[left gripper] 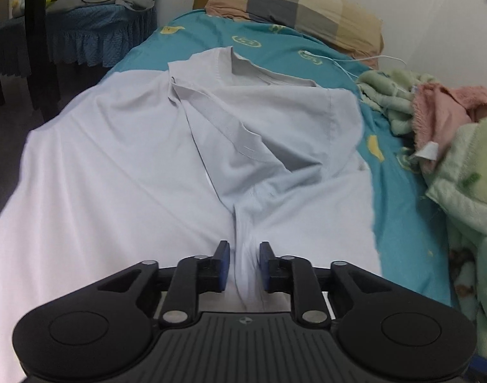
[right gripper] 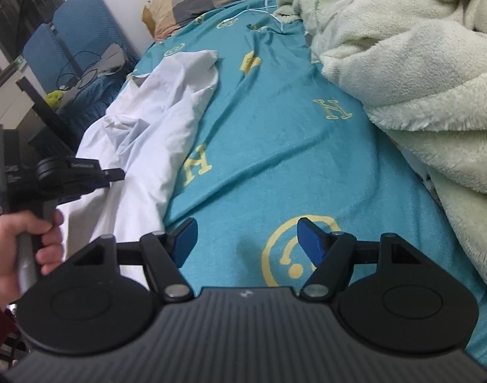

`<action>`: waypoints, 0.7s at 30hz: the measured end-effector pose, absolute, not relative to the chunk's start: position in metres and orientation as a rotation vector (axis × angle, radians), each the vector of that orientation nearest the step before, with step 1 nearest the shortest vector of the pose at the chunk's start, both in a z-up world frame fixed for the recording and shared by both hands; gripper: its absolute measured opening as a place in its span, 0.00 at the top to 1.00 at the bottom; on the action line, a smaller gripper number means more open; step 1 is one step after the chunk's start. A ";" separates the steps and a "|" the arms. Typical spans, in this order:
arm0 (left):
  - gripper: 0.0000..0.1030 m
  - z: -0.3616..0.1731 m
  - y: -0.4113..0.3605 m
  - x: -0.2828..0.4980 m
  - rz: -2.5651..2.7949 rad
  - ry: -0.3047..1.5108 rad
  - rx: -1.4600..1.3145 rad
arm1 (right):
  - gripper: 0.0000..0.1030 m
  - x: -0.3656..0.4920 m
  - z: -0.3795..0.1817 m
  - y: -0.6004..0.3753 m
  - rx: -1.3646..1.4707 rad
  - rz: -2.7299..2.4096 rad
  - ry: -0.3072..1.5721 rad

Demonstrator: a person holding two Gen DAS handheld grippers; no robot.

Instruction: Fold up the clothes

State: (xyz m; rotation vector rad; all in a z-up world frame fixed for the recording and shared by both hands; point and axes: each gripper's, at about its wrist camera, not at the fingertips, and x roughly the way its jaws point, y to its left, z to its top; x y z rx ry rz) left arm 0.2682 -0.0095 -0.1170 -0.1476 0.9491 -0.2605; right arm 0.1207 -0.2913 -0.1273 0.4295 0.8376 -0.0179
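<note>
A pale blue-white short-sleeved shirt (left gripper: 131, 166) lies spread on the teal bed sheet (left gripper: 275, 43), collar toward the pillow, with one side folded in over its middle. My left gripper (left gripper: 244, 255) is low over the shirt's near part. A raised ridge of the cloth stands between its blue pads, which sit narrowly apart and do not clearly press on it. In the right wrist view the shirt (right gripper: 154, 111) lies at the left, with a hand (right gripper: 7, 249) holding the left gripper (right gripper: 116, 175) over it. My right gripper (right gripper: 246, 233) hangs open over the bare sheet (right gripper: 275, 127), beside the shirt, nothing between its fingers.
A checked pillow (left gripper: 301, 3) lies at the head of the bed. A heap of green and pink fleece blankets (left gripper: 460, 175) fills the right side, also the blanket (right gripper: 419, 79). A white cable (left gripper: 355, 60) trails there. A blue-covered chair (left gripper: 93, 32) stands left of the bed.
</note>
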 end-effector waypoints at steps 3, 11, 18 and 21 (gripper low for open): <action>0.54 -0.090 -0.003 0.223 -0.278 0.984 -0.145 | 0.31 0.120 -0.127 -0.288 0.436 0.026 0.851; 0.49 -0.069 0.007 0.069 -0.453 1.079 -0.107 | 0.31 0.097 -0.107 -0.286 0.472 0.028 0.814; 0.46 -0.094 -0.033 0.013 -0.534 1.233 0.126 | 0.31 0.074 -0.094 -0.291 0.474 -0.012 0.776; 0.43 -0.108 -0.034 0.013 -0.516 1.307 0.089 | 0.31 0.071 -0.097 -0.293 0.486 -0.024 0.792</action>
